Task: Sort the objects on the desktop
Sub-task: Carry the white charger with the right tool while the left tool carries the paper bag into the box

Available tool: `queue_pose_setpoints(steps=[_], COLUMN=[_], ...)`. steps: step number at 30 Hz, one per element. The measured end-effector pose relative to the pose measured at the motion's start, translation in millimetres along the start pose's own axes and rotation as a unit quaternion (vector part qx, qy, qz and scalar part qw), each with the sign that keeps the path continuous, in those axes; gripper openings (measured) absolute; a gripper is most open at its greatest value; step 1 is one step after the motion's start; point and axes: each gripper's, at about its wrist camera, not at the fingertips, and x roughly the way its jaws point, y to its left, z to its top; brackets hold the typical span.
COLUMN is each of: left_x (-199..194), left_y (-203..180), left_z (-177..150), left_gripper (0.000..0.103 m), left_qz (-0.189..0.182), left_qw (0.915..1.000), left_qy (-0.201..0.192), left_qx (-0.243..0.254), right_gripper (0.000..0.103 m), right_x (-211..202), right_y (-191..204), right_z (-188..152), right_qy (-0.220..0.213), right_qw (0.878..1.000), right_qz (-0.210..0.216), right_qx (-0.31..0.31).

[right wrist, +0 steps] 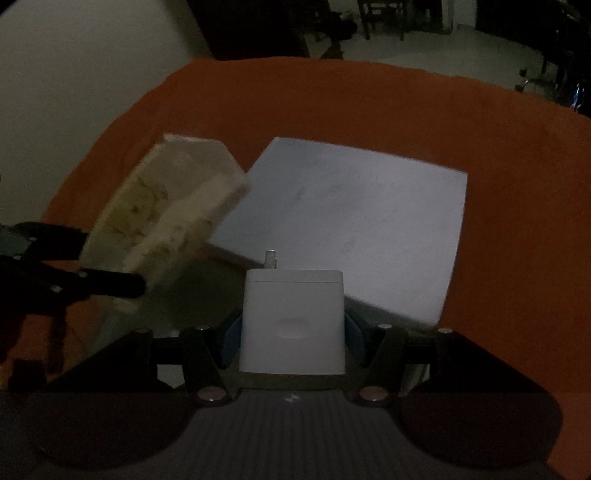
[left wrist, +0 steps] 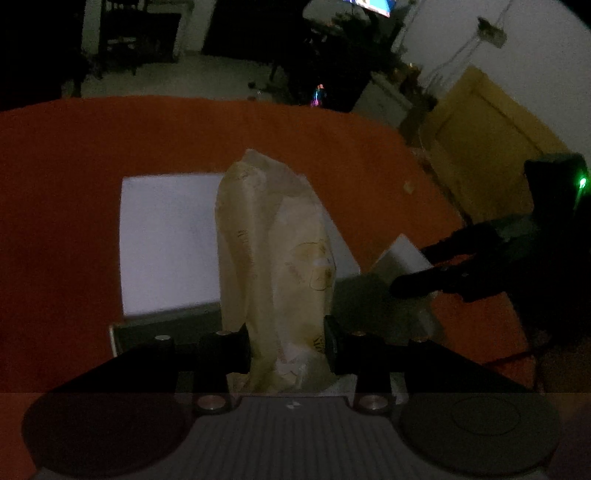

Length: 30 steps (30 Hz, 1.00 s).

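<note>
Packet [left wrist: 273,266] print unreadable in dim light; charger [right wrist: 291,321] prong blurred.

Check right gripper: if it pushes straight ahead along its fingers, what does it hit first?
Probably the white box on the orange cloth. The right gripper is shut on a white charger, whose front end points at the box; the gap between them is unclear.

Dim room, low light throughout

Desk [left wrist: 92,147] covered in orange cloth. Pale floor [left wrist: 207,75] beyond its far edge, with dark chairs [right wrist: 384,14] standing on it. White wall [left wrist: 535,48] at right carries a hanging cable; a yellow cabinet [left wrist: 480,147] stands below it. Lit screen [left wrist: 373,5] at top. Plain pale wall [right wrist: 74,74] seen from right wrist view
</note>
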Motion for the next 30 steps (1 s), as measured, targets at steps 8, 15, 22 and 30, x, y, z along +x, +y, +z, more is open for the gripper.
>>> queue_pose_setpoints(steps=[8,15,22,30], left_x=[-1.3,8.3,22.6,53.3], left_y=[-1.1,-2.2,-0.6,6.3], left_z=[-22.2,-36.7,-50.4,-64.4], left_gripper=[0.031,0.031,0.031,0.031], left_qz=[0.010,0.019,0.009,0.028], left_qw=[0.9992,0.9966,0.9922,0.9858], left_qy=[0.032,0.061,0.108,0.152], left_qx=[0.021,0.051,0.061,0.065], right_gripper=[0.060,0.060,0.060,0.060], right_x=[37.1,69.6,98.4,116.7], right_y=[-11.9,8.8,26.5,34.3], right_z=[-33.0,-44.3,-50.6,-50.0], right_qy=[0.082,0.117,0.148,0.159], right_qw=[0.994,0.993,0.989,0.986], right_qz=[0.039,0.015,0.007,-0.021], right_qx=[0.068,0.014,-0.018,-0.049])
